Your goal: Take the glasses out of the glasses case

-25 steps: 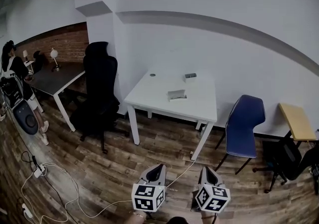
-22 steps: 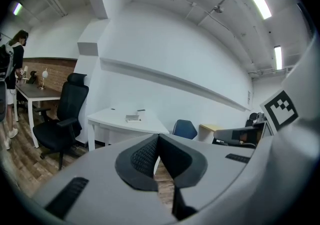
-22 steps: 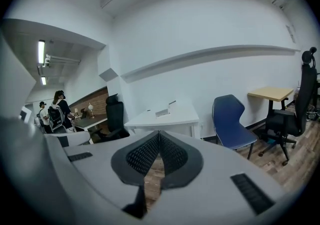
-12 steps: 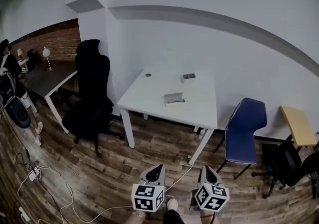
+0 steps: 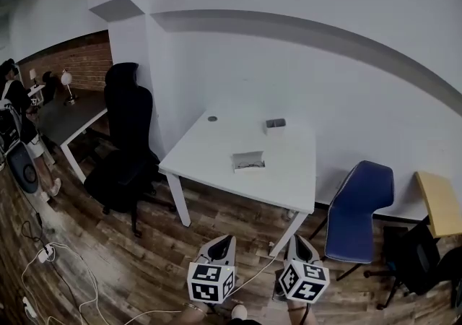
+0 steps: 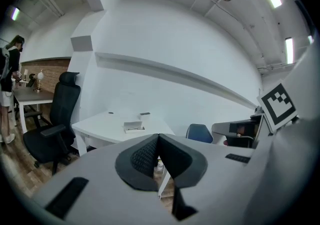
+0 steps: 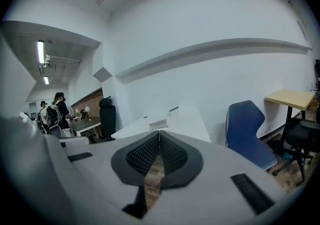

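An open pale glasses case (image 5: pixel 249 162) lies near the middle of a white table (image 5: pixel 209 165), with what looks like glasses in it. Both grippers hang low over the wooden floor, well short of the table. My left gripper (image 5: pixel 224 243) is shut and holds nothing. My right gripper (image 5: pixel 298 242) is also shut and empty. In the left gripper view, the glasses case (image 6: pixel 133 127) sits on the table (image 6: pixel 97 125) beyond the left gripper (image 6: pixel 158 136). In the right gripper view, the glasses case (image 7: pixel 158 124) shows just above the right gripper (image 7: pixel 159 132).
A small grey box (image 5: pixel 274 126) and a dark round disc (image 5: pixel 211 118) sit at the table's back. A black office chair (image 5: pixel 126 136) stands left of it, a blue chair (image 5: pixel 357 204) right. Cables (image 5: pixel 43 258) trail on the floor. A person (image 5: pixel 14 100) stands by a dark desk (image 5: pixel 68 110).
The white table and glasses case have come nearer and lower in the head view. Both grippers stay shut, side by side at the bottom edge.
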A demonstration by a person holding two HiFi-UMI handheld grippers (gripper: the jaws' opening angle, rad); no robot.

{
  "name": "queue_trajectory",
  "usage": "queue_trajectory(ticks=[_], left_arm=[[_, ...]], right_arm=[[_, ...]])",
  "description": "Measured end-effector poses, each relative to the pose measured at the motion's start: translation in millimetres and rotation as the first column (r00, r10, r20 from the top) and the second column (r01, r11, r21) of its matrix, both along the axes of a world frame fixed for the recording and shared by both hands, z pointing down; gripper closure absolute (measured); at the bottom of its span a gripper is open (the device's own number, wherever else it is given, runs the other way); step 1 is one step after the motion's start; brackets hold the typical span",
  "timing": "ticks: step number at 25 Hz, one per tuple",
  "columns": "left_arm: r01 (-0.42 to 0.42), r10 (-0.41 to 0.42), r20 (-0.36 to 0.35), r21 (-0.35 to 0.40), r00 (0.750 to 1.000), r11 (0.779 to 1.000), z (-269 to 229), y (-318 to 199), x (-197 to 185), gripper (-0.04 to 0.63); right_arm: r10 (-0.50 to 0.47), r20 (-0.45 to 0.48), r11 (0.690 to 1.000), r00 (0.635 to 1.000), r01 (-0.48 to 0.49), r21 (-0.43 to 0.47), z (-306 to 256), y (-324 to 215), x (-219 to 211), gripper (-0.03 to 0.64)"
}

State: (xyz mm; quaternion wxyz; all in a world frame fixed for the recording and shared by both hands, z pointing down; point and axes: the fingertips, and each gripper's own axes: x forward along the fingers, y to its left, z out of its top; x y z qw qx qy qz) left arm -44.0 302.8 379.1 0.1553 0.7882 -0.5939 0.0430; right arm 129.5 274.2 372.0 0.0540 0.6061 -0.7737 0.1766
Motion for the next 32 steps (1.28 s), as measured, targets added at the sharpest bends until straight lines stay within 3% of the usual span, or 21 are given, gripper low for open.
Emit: queue_trajectory(ticks=[8,17,25,32], left_arm=[[0.04,-0.04,0.008,-0.018,0.999,0.999,5.3,-66.3,13.2,0.586],[0.057,-0.056,0.016,-0.066,0.998,0.996,21.9,-103.8,19.0,0.586],[0.048,-0.048,-0.007,-0.05,0.999,0.998,28.9,-168.2,17.0,0.586],[0.035,-0.035,-0.013,-0.043,0.999,0.998,24.9,-239.9,3.1,0.586]], right_arm=[[-0.05,-0.004,0.999,0.999,0.05,-0.014,3.1,-74.3,16.3,0.584],[-0.082,0.01,0.995,0.997,0.082,-0.061,21.2,-117.3,17.9,0.584],[-0.056,0.007,0.996,0.998,0.056,-0.069,31.6,-172.5,22.9,0.584],[-0.061,-0.001,0.996,0.998,0.06,-0.061,25.5,-241.4,2.5,0.584]])
